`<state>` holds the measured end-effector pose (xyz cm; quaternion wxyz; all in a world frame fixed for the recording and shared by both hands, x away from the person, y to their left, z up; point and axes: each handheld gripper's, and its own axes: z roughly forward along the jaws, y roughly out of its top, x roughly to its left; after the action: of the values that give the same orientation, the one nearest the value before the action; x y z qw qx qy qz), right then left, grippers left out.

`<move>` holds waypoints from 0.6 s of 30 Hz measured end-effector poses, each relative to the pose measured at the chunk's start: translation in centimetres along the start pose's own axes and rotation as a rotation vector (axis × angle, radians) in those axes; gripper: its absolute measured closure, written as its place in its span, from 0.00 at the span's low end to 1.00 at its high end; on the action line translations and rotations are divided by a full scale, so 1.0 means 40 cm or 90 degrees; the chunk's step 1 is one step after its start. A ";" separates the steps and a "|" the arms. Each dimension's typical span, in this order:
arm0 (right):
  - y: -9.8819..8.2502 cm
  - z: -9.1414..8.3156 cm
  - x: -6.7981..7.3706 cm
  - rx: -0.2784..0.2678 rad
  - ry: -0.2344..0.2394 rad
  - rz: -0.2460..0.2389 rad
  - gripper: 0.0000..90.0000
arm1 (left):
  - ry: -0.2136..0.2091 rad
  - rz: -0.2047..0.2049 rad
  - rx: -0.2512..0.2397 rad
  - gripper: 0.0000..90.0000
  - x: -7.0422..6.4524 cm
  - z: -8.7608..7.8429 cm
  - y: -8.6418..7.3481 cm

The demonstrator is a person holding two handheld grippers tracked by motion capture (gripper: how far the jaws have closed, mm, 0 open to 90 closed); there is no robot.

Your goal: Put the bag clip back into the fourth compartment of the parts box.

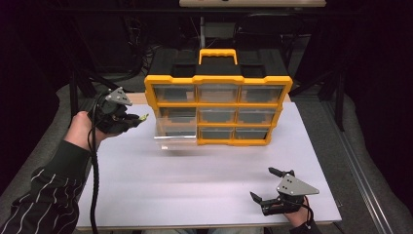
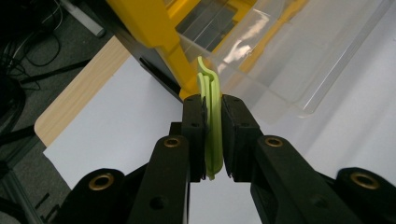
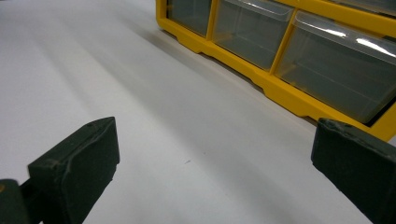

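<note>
A yellow organizer cabinet (image 1: 219,79) with clear drawers stands at the back of the white table. Its bottom-left clear drawer (image 1: 176,135) is pulled out toward me. My left gripper (image 1: 140,118) hovers just left of that drawer, shut on a thin light-green plastic piece (image 2: 212,135) that stands on edge between the pads. In the left gripper view the piece's tip pokes out toward the open drawer (image 2: 289,60) and the yellow frame (image 2: 149,28). My right gripper (image 1: 261,183) rests near the table's front right, jaws wide apart, nothing between its pads (image 3: 79,158).
The white table sheet (image 1: 195,180) stretches between the cabinet and the front edge. A strip of wooden tabletop (image 2: 79,93) shows past the sheet's left edge. In the right gripper view the cabinet's lower drawers (image 3: 280,88) lie ahead. Dark floor and cables surround the table.
</note>
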<state>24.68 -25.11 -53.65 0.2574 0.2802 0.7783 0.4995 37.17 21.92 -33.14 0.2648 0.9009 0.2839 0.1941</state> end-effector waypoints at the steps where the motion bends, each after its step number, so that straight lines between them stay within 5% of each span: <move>1: 0.000 0.000 0.000 0.000 0.000 0.000 0.01 | 0.000 0.000 0.000 0.90 0.000 0.000 0.000; 18: 0.001 -0.002 0.001 -0.004 0.000 -0.003 0.01 | -0.029 0.066 0.017 0.90 -0.043 0.023 0.087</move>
<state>24.59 -25.13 -53.60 0.2595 0.2776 0.7772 0.5016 37.75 18.10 -32.15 0.2483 0.9222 0.2331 0.1833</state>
